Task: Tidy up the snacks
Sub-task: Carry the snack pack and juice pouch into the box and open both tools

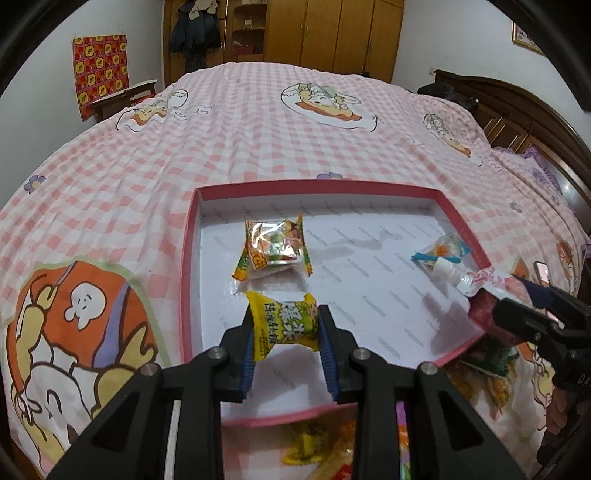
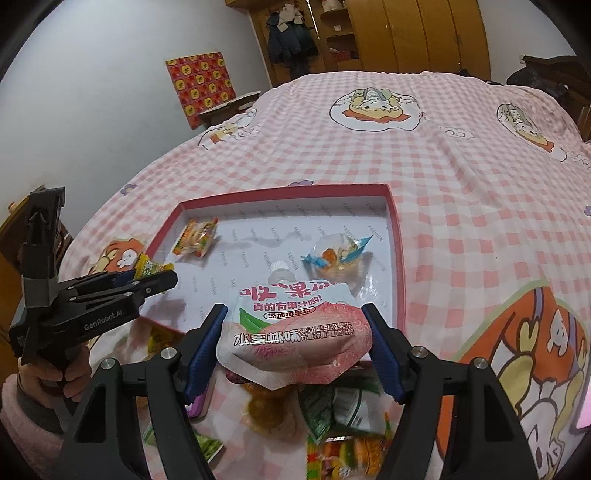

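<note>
Left gripper (image 1: pixel 286 325) is clamped on a small yellow-green candy packet (image 1: pixel 282 319), held just over the near-left part of the shallow pink-rimmed box lid (image 1: pixel 186 273). Right gripper (image 2: pixel 295 343) is squeezed onto a peach jelly drink pouch (image 2: pixel 295 325) with a white cap, hanging over the tray's near edge. Two snacks already lie inside: a clear-and-yellow jelly pack (image 1: pixel 275 245) on the left and a blue-tipped clear wrapper (image 1: pixel 441 251) toward the right wall. The right wrist view catches what the left one can't: the person's hand (image 2: pixel 55 376) in a fuzzy pink sleeve (image 2: pixel 22 417) gripping the left tool's handle, plus the full printed front of the pouch. The left view shows that pouch only side-on. Both views show a pile of loose snacks (image 2: pixel 332 417) on the bed just below the tray (a bit blurry, hard to name each). Everything sits on a pink checked bedsheet (image 1: pixel 258 147) with cartoon prints; wooden wardrobe (image 1: pixel 332 33), hanging coats (image 1: pixel 194 33) and a red patterned sheet (image 1: pixel 99 70) on the wall behind.
</note>
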